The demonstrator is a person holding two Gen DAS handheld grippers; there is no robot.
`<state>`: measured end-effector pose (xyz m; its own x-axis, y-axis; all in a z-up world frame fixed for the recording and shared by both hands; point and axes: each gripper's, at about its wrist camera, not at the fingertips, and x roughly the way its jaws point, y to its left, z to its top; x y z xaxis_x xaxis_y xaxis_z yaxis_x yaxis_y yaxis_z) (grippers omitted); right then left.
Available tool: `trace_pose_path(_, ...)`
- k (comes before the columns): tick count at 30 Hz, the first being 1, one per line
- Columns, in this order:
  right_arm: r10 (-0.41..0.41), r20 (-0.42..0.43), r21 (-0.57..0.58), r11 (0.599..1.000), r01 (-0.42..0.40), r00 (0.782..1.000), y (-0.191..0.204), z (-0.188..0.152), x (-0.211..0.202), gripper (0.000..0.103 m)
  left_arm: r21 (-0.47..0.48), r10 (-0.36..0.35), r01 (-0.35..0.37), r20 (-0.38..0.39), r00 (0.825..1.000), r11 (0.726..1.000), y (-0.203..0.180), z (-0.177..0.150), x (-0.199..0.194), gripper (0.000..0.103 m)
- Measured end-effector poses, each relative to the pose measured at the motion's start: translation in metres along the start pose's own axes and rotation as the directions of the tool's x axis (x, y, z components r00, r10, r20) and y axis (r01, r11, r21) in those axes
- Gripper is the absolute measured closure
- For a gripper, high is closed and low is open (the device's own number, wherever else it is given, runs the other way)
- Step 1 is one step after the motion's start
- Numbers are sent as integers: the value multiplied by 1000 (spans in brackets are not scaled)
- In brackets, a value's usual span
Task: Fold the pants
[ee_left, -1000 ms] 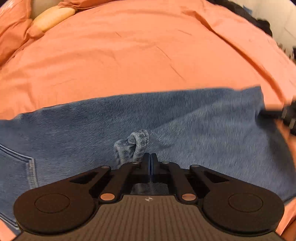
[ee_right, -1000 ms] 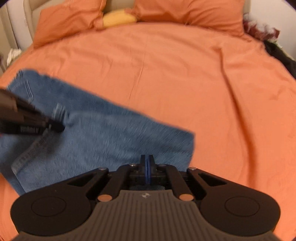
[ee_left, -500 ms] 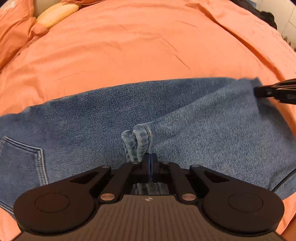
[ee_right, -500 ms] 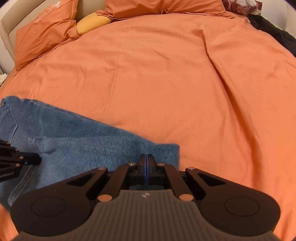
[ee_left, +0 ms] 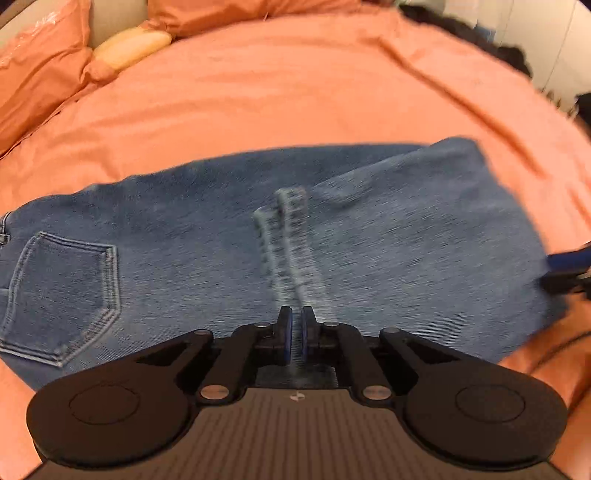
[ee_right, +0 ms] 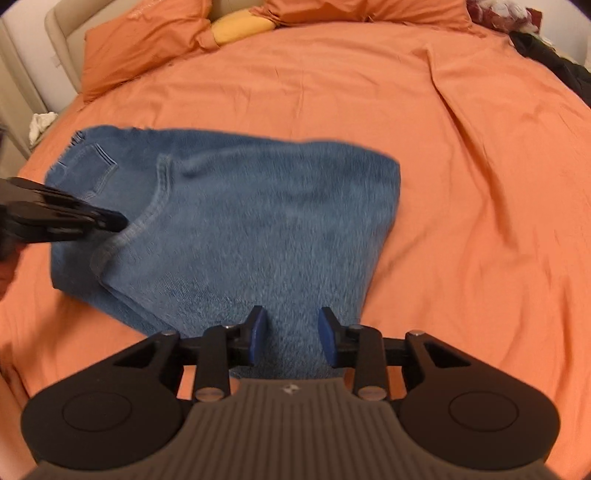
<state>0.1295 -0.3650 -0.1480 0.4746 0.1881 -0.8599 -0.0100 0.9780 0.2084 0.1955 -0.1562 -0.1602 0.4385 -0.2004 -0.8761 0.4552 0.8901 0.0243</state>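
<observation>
Blue jeans [ee_right: 236,221] lie folded on the orange bed [ee_right: 480,184], on its near half and toward the left side, well short of the pillows [ee_right: 147,44] at the head. The long axis runs roughly crosswise to the bed, left to right. The waist end, with its back pocket [ee_left: 62,291], points toward the left edge; the folded end points right and forward, toward the near edge. The denim looks doubled over, with a stitched seam [ee_right: 147,218] curving across the upper layer.

Left gripper [ee_left: 295,338]: jaws almost together, only a narrow slit between the blue pads, right at the near end of a raised seam ridge [ee_left: 291,251]. Whether cloth is pinched in that slit cannot be told; the frame is motion-blurred. In the right wrist view it shows as a dark shape at the left side of the jeans [ee_right: 110,221], beside the curved seam.

Right gripper [ee_right: 291,338]: jaws released, wide apart, hovering over the near end of the denim, nothing between the pads. Its blue tip appears at the far right of the left wrist view [ee_left: 569,262], beside the folded end.

A yellow cushion [ee_right: 240,27] sits between the pillows. Dark clothing [ee_right: 554,59] lies at the far right corner.
</observation>
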Motion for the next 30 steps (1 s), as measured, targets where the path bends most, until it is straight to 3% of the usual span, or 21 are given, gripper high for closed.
trace_pose_path(5,-11,-84,25,1000,13,996,-6,6,28,73,25,-78,78,23,997,997,-18,-2,-9,96)
trace_pose_path(9,-56,-108,-17,998,55,993,4,11,39,70,40,-36,38,-54,998,998,-20,-10,11,97)
trace_pose_path(13,-86,-100,-58,995,81,991,10,10,42,70,7,-50,51,-75,996,999,-16,-13,27,98)
trace_pose_path(18,-70,-89,-37,997,67,994,6,11,40,69,-36,-37,36,-20,999,999,-17,-19,26,98)
trace_pose_path(22,-104,-53,-86,991,99,993,16,9,33,69,-74,-64,69,63,996,995,-5,-34,-3,96)
trace_pose_path(24,-110,-19,-130,986,107,994,21,8,23,68,-96,-43,53,102,994,994,6,-39,-22,67)
trace_pose_path(28,-88,53,-225,969,97,995,36,13,2,66,-179,-18,49,168,986,983,49,-52,-55,54)
trace_pose_path(30,-64,59,-287,955,78,996,48,19,-2,60,-247,-3,47,177,984,968,80,-56,-63,45)
